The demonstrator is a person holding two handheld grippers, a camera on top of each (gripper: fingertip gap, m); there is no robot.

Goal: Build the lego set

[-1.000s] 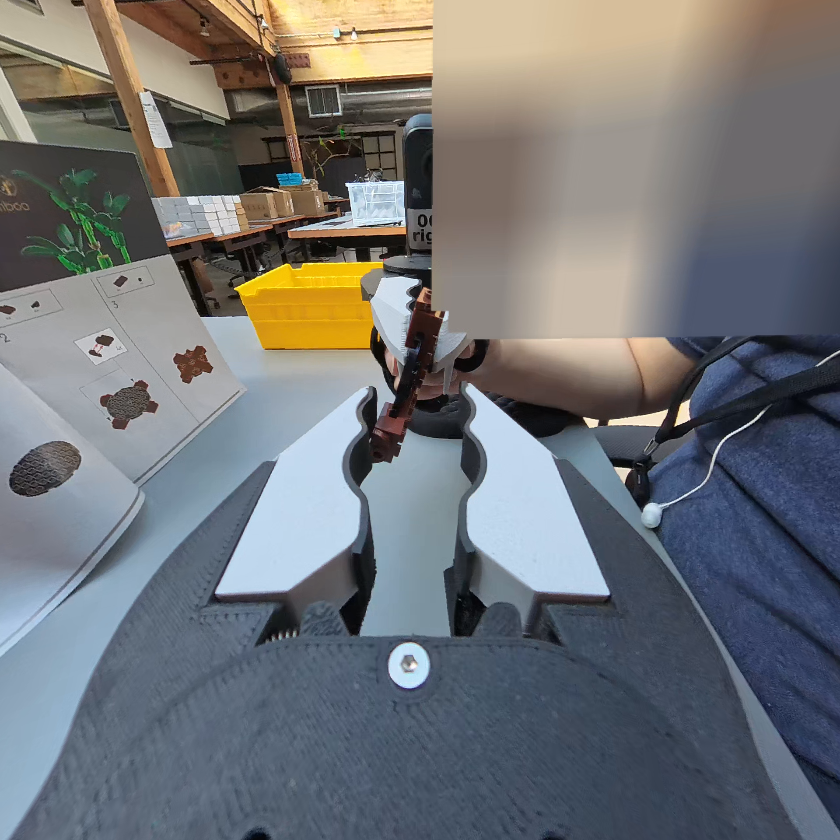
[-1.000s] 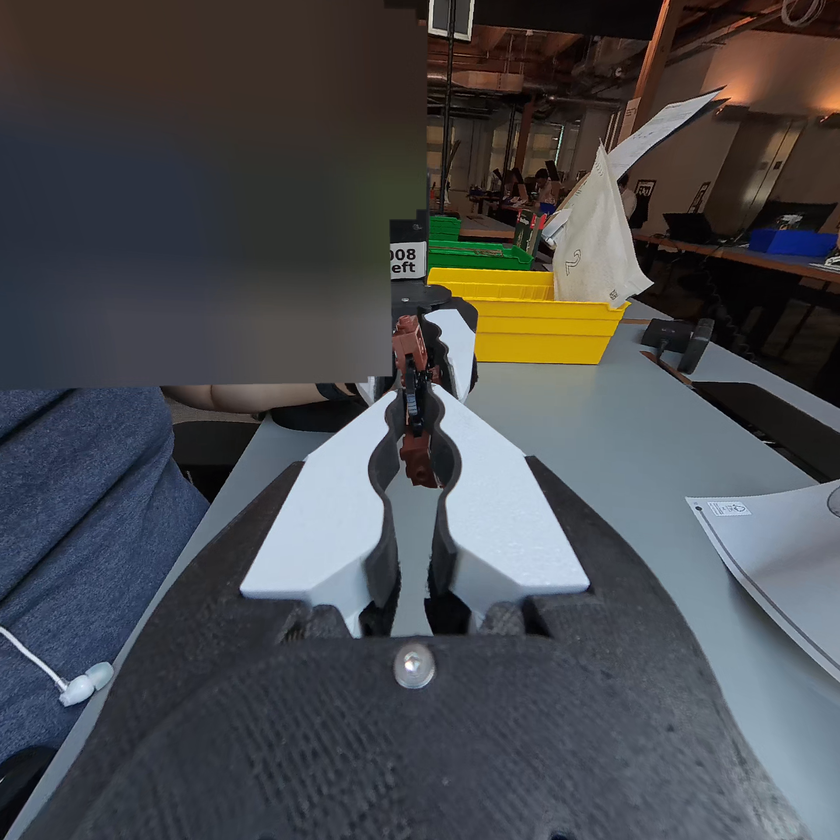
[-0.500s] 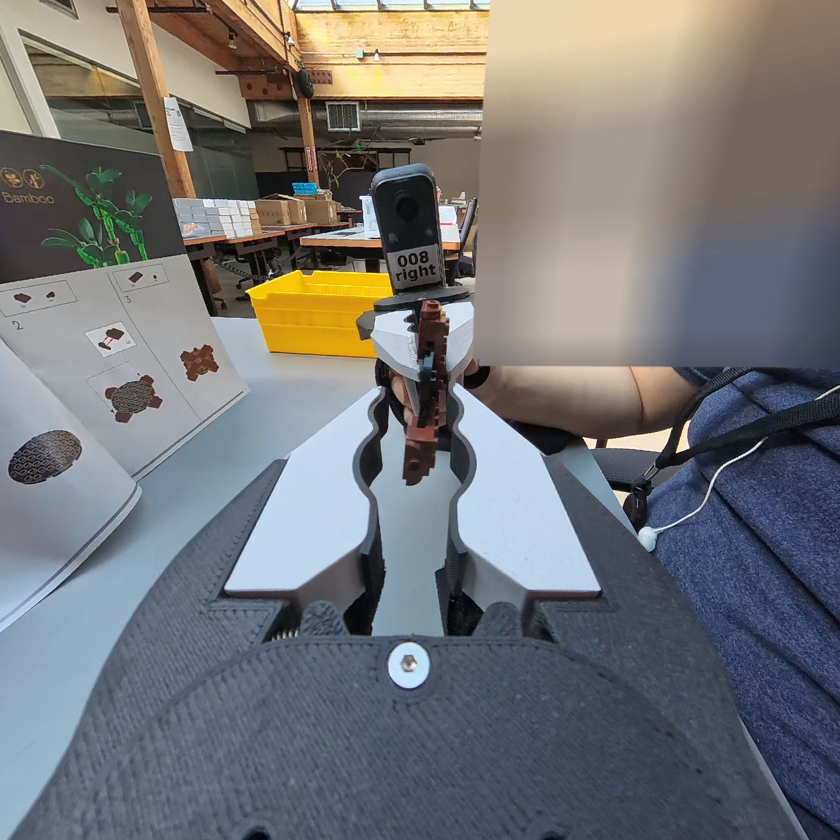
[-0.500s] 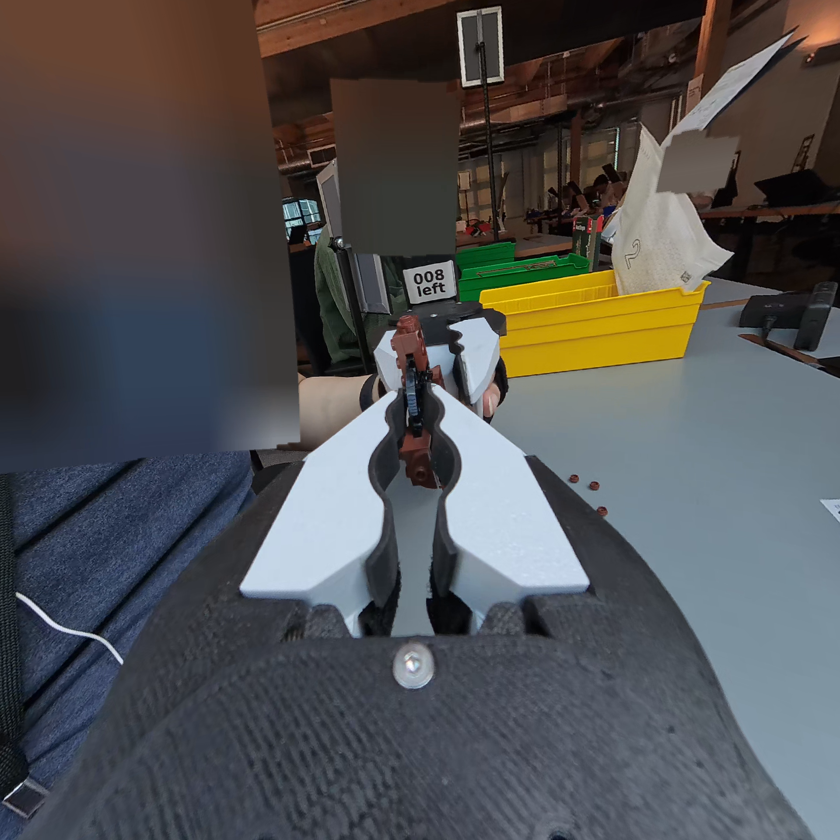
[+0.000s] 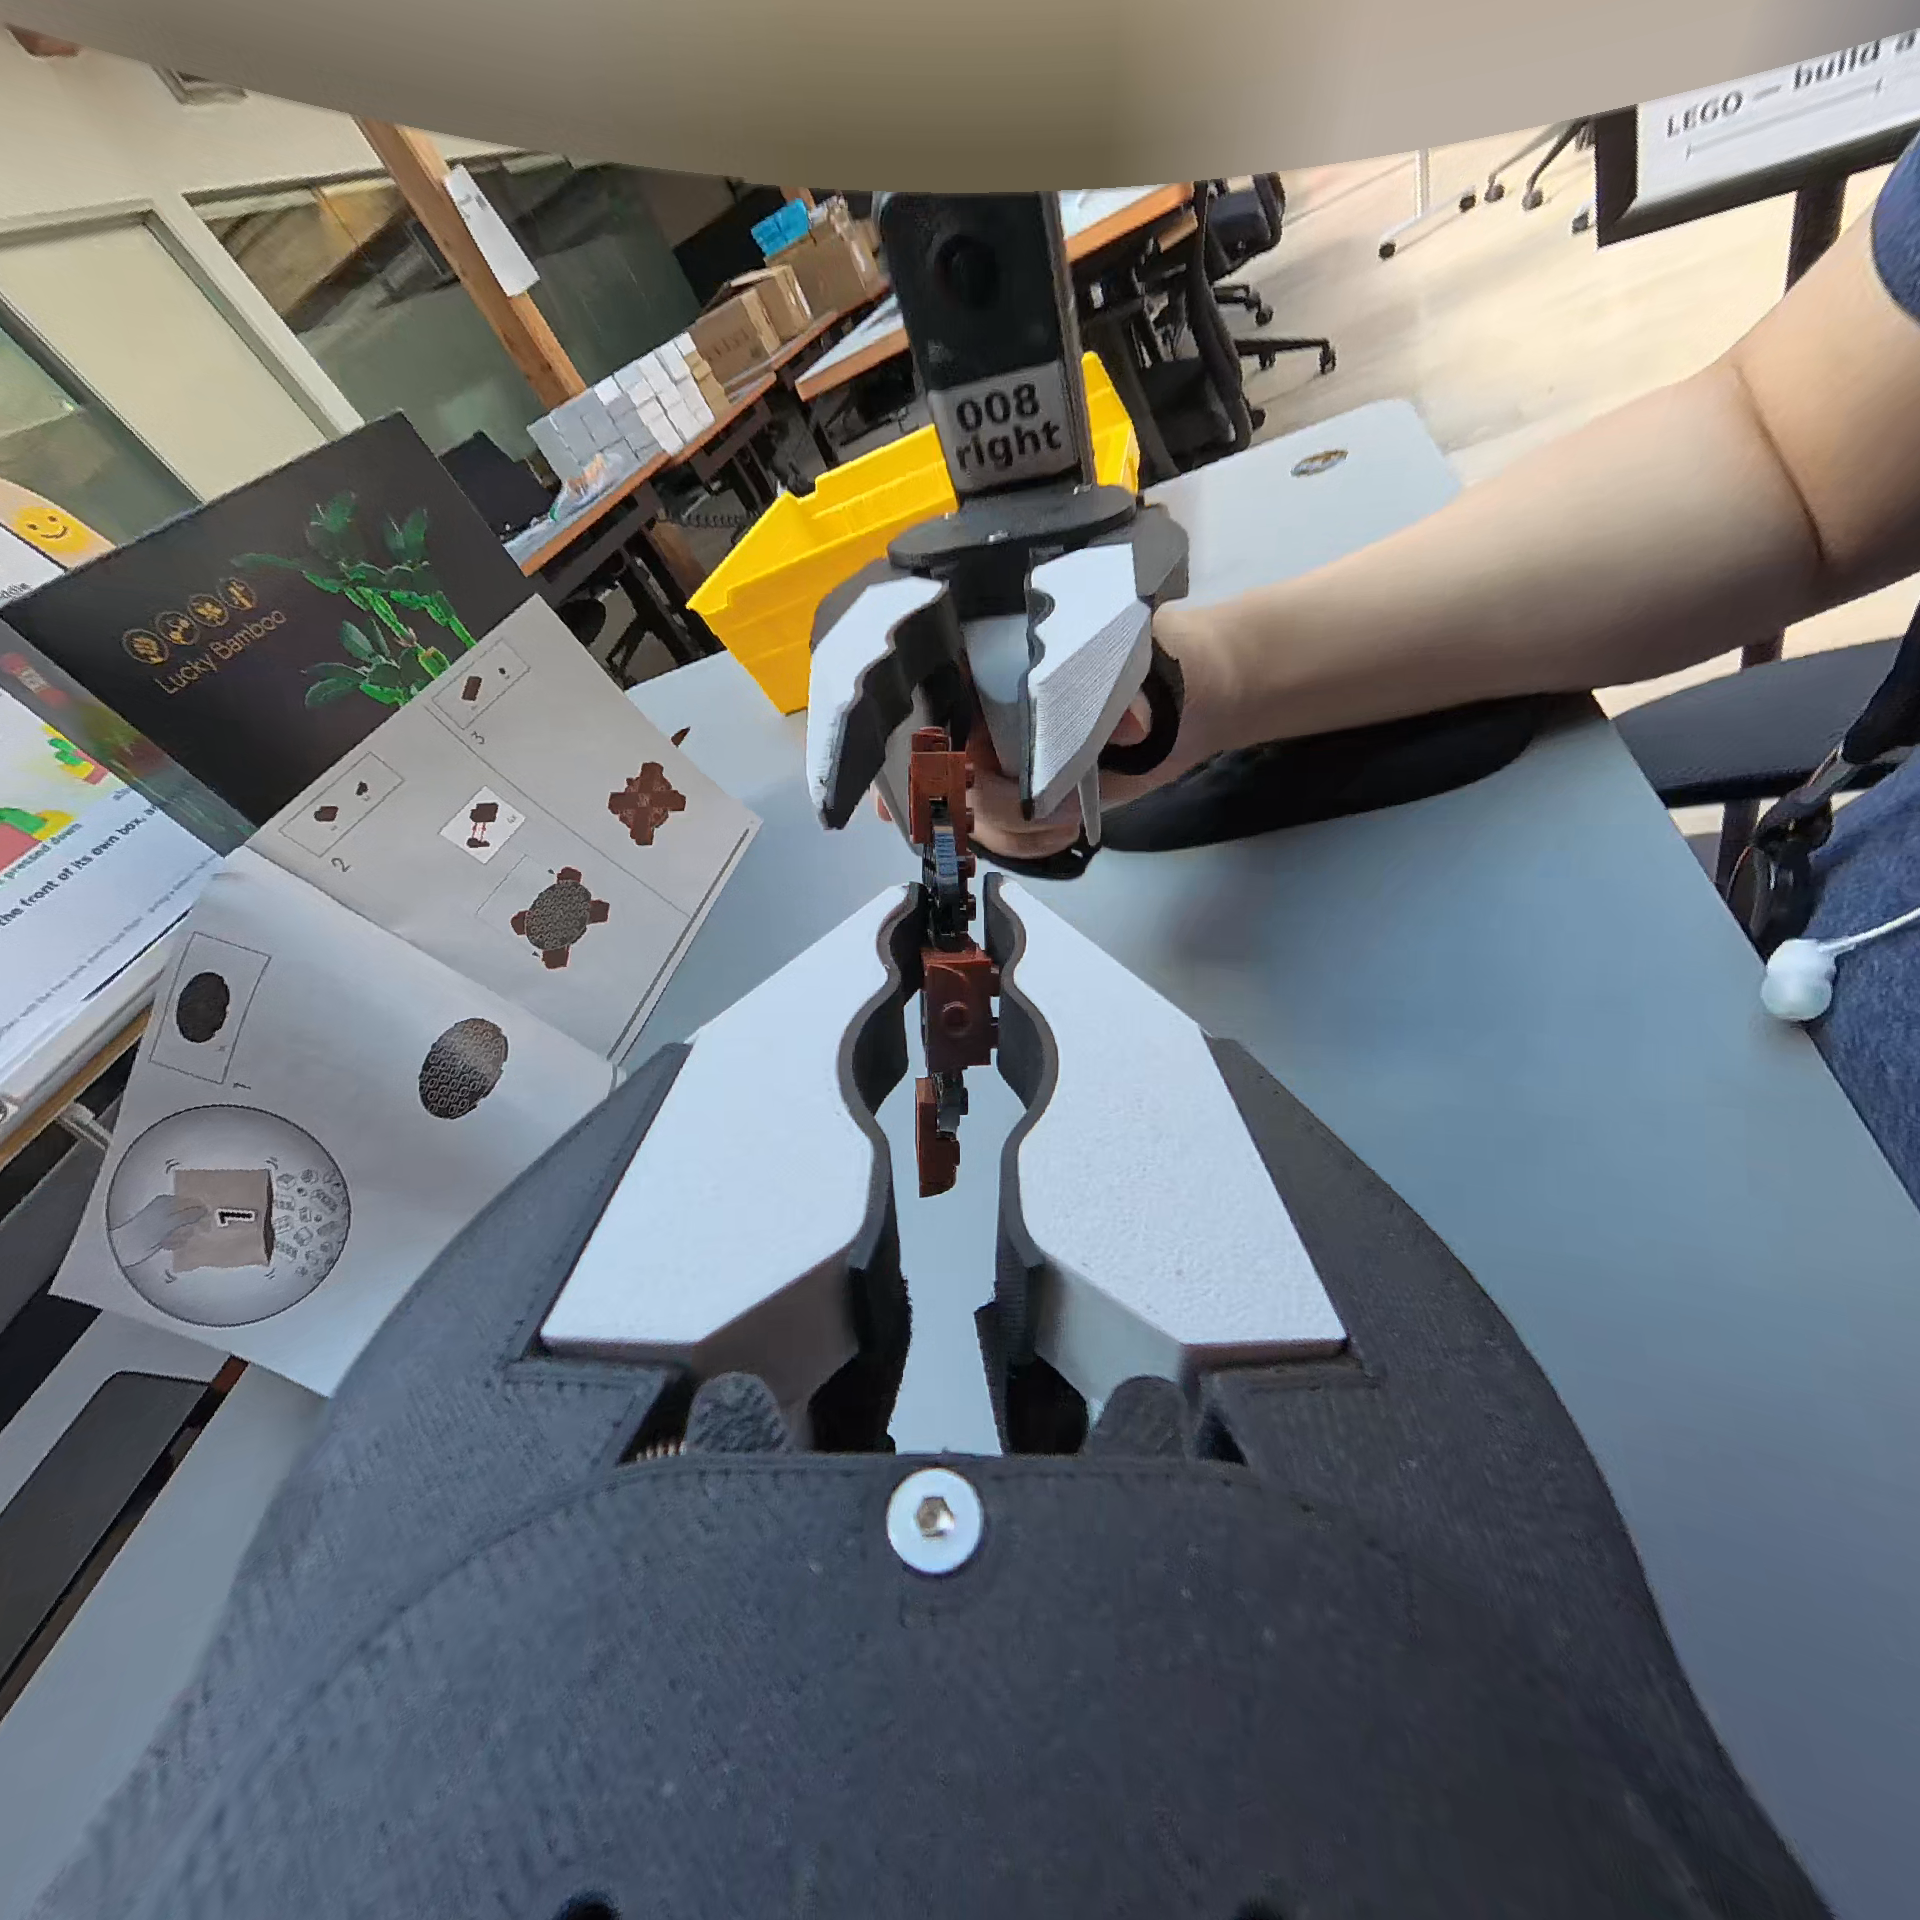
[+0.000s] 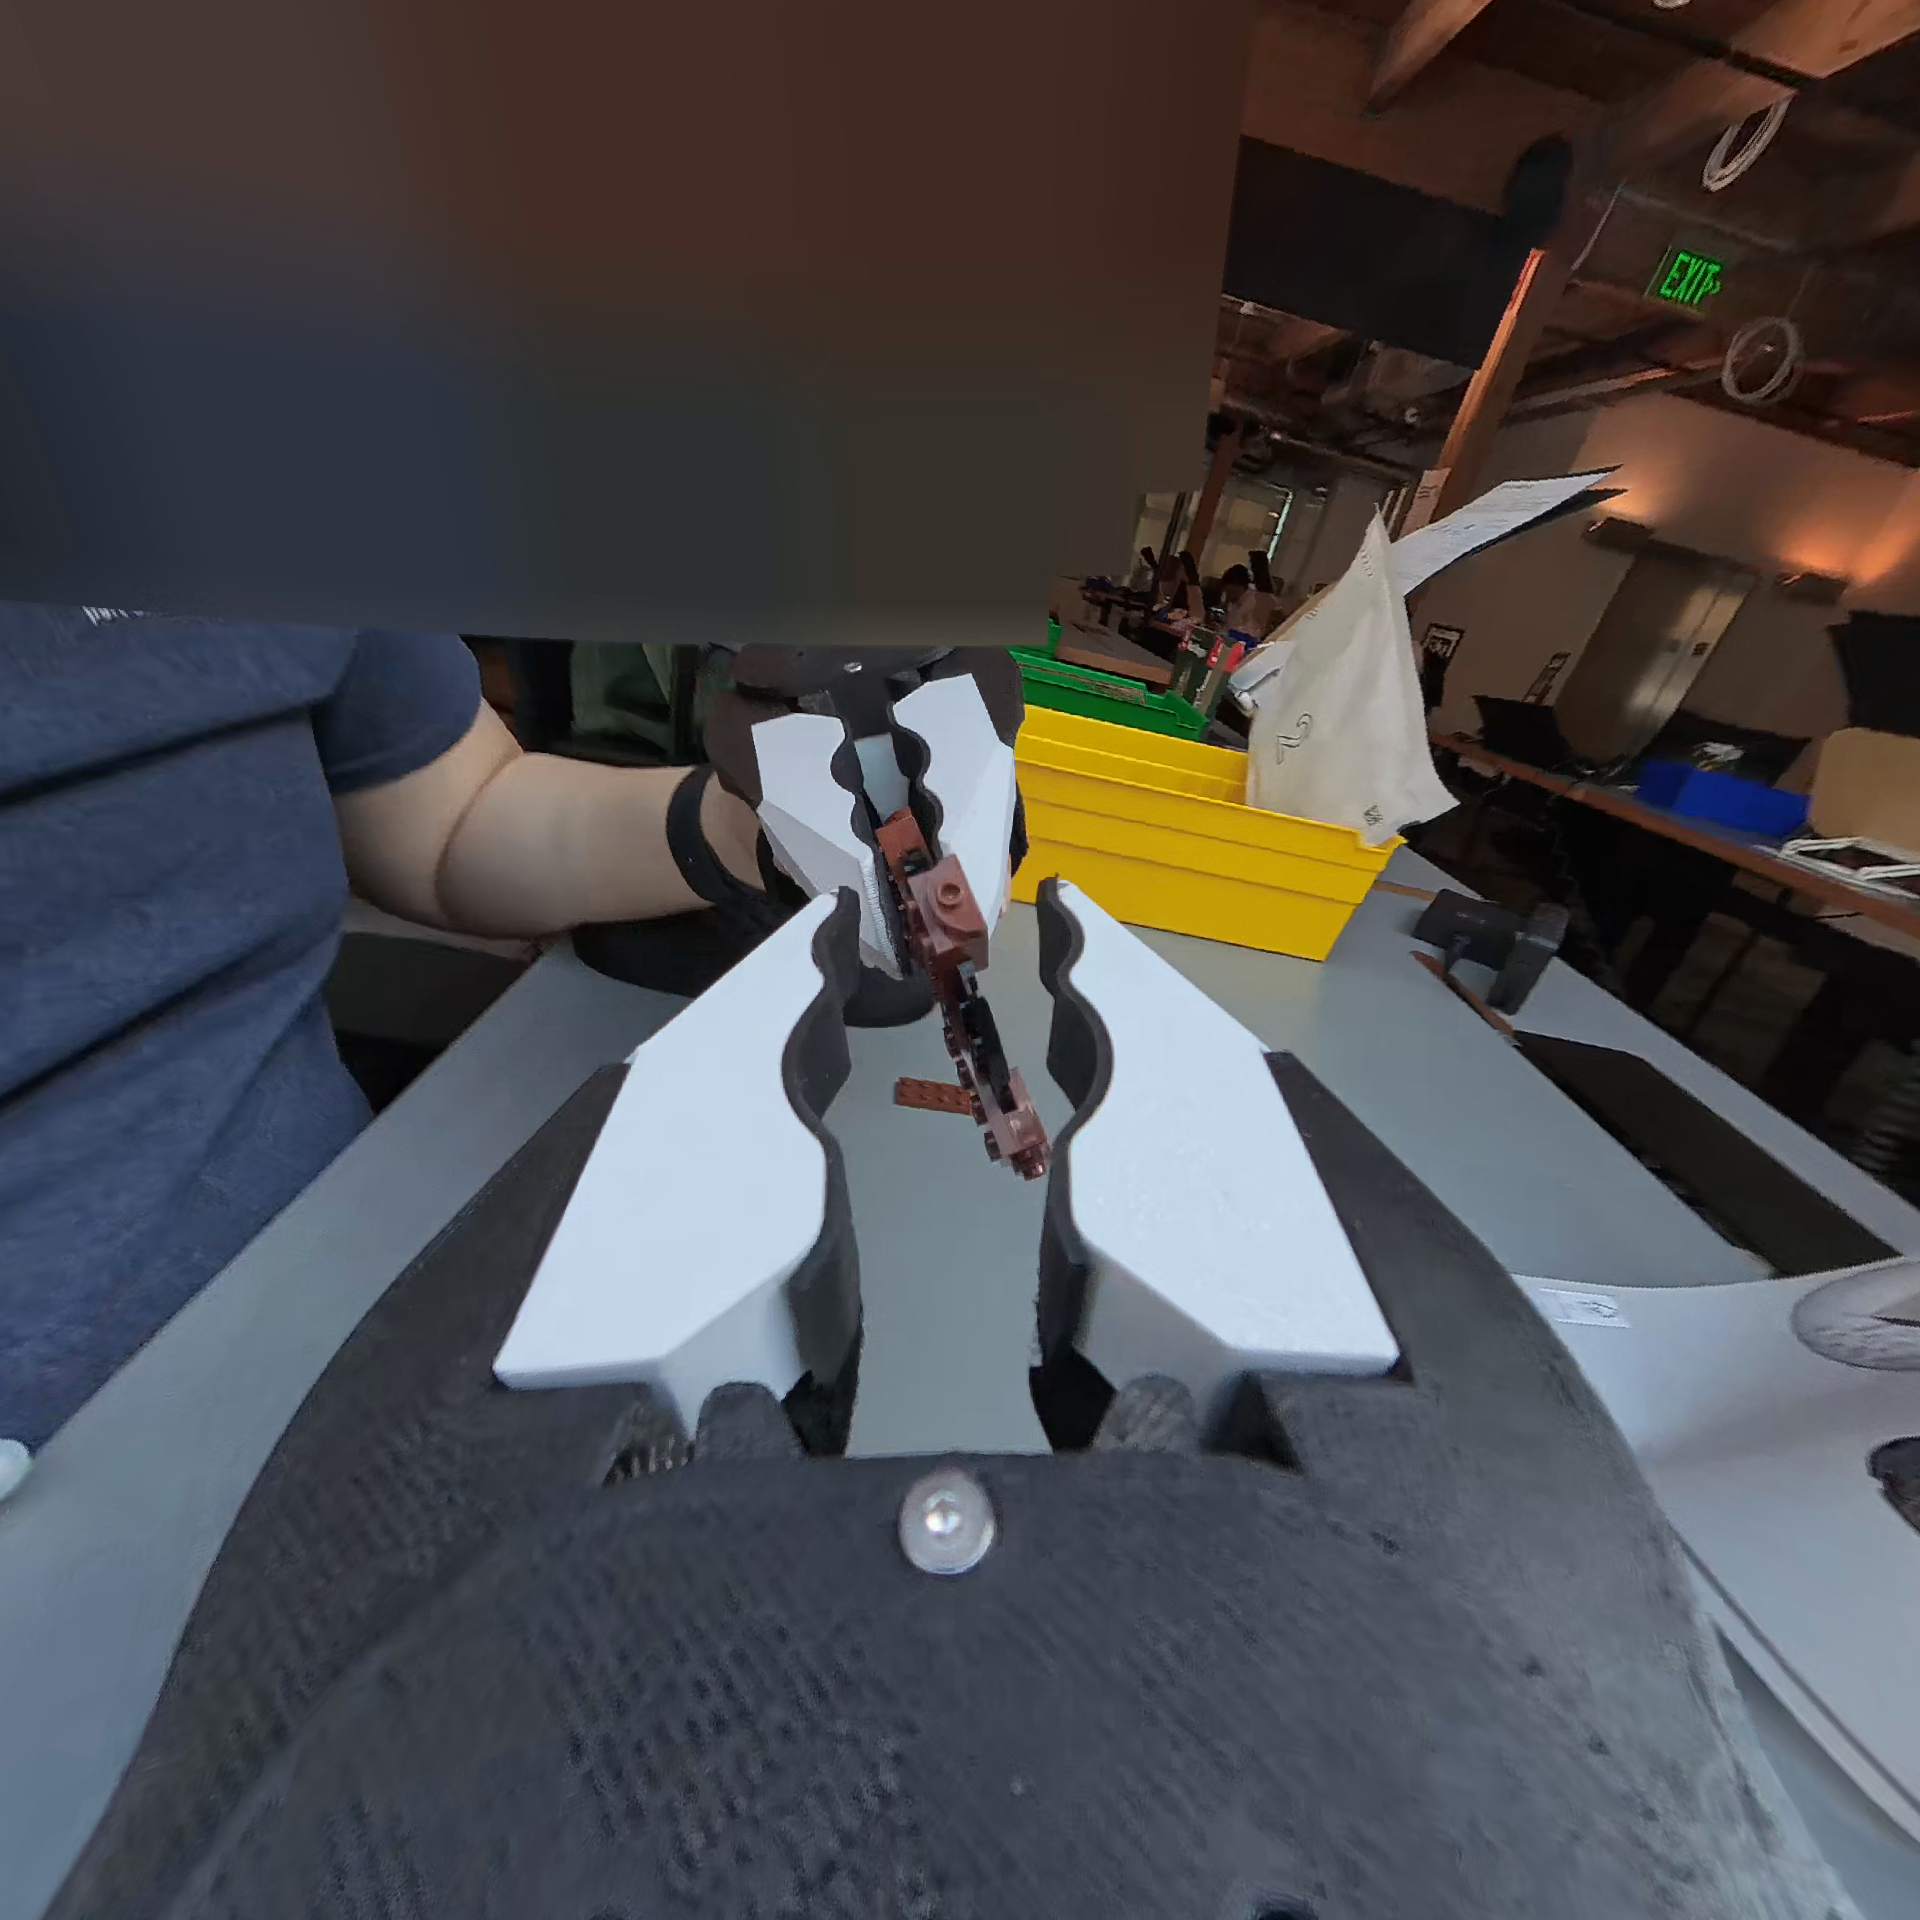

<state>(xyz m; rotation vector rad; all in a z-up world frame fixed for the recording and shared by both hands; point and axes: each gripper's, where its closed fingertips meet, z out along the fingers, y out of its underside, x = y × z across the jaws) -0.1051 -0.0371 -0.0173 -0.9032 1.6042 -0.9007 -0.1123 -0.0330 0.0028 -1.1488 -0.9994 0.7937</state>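
Note:
A brown and black lego assembly hangs upright between my two grippers above the grey table. My left gripper is shut on its middle. My right gripper faces it from the far side, with its jaws apart around the assembly's top end. In the right wrist view my right gripper is open and empty. There the assembly slants down between its fingers, held by the left gripper beyond. A small brown plate lies on the table under it.
An open instruction booklet stands at the left, and one of its pages lies at the right. A yellow bin with a white paper bag stands behind. A black device lies to the right. The person's arm reaches in.
My right gripper, earlier shut on the assembly, has opened. My left gripper has closed on it and now holds it. Both views have tipped down toward the table.

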